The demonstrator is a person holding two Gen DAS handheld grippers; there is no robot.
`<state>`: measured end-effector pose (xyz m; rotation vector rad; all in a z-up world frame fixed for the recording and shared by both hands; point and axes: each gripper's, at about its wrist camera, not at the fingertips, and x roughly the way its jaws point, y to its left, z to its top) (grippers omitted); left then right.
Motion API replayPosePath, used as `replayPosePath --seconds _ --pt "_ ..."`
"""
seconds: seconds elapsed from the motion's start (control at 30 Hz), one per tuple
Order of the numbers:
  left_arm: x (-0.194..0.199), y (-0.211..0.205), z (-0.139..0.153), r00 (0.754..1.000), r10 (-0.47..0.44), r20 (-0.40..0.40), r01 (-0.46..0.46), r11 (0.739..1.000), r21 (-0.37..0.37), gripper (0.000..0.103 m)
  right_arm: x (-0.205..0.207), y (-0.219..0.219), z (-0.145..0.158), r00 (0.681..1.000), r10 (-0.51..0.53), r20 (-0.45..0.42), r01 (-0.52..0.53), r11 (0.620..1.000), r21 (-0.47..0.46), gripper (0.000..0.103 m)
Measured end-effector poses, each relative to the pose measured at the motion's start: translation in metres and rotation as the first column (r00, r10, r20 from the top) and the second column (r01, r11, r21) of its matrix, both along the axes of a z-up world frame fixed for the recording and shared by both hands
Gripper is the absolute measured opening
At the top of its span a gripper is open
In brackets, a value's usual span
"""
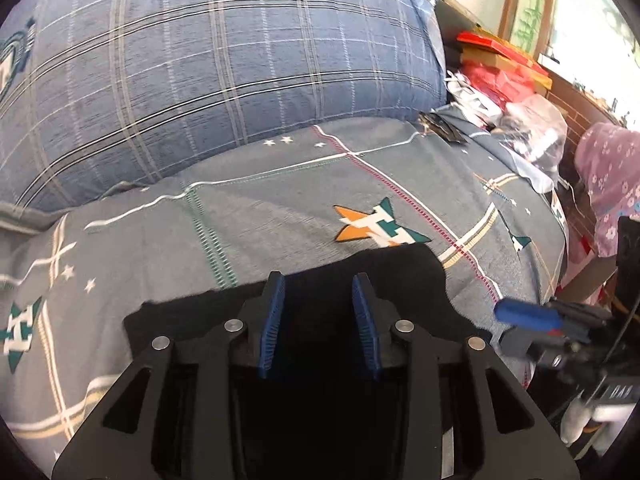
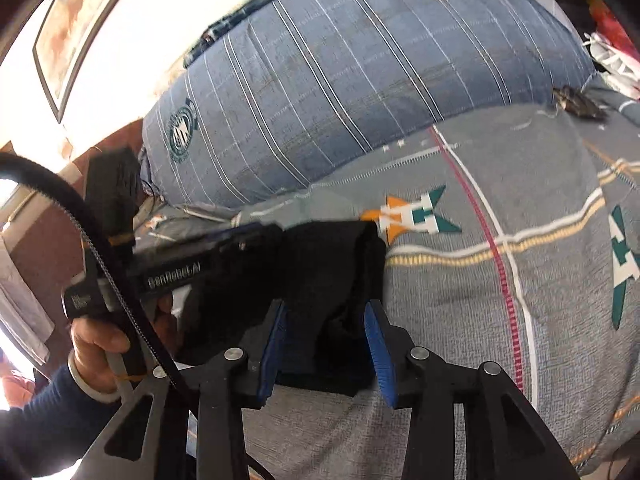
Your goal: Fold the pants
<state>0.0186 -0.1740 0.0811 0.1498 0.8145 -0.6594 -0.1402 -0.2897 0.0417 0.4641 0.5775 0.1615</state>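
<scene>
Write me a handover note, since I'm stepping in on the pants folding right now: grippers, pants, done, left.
Left gripper: open above the black pants, nothing between the pads.
Right gripper: open; the pants' near edge lies between the pads, ungripped.
Pants: a compact folded bundle on the star-print bedsheet, in front of the blue plaid pillow.
Done: the pants look folded and released.
Left: judging by this, check the bundle is tidy, then draw both grippers clear.
</scene>
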Motion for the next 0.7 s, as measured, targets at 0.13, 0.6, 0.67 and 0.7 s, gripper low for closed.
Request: replayPosePath --seconds 0.13,0.6,0.67,0.7 --pt "-0.007 0.018 0.0 0.999 0.041 -0.007 -0.041 0.999 -0.015 0.034 0.003 0.005 0.005 1.0 0.02 0.016 -0.02 1.0 0.004 0.039" --pt "-0.039 0.058 0.0 0.992 0.127 -0.009 -0.127 0.99 -0.056 0.034 0.015 0.046 0.009 0.993 0.116 0.02 -0.115 0.992 -0.052 0.045" --pt "-0.043 0.063 0.004 0.989 0.149 0.0 -0.149 0.987 -0.057 0.034 0.017 0.051 0.009 0.992 0.123 0.017 -0.122 0.99 -0.067 0.048" --pt "-0.045 0.065 0.005 0.987 0.158 0.006 -0.157 0.986 -0.055 0.034 0.018 0.052 0.008 0.992 0.128 0.016 -0.126 0.99 -0.067 0.048"
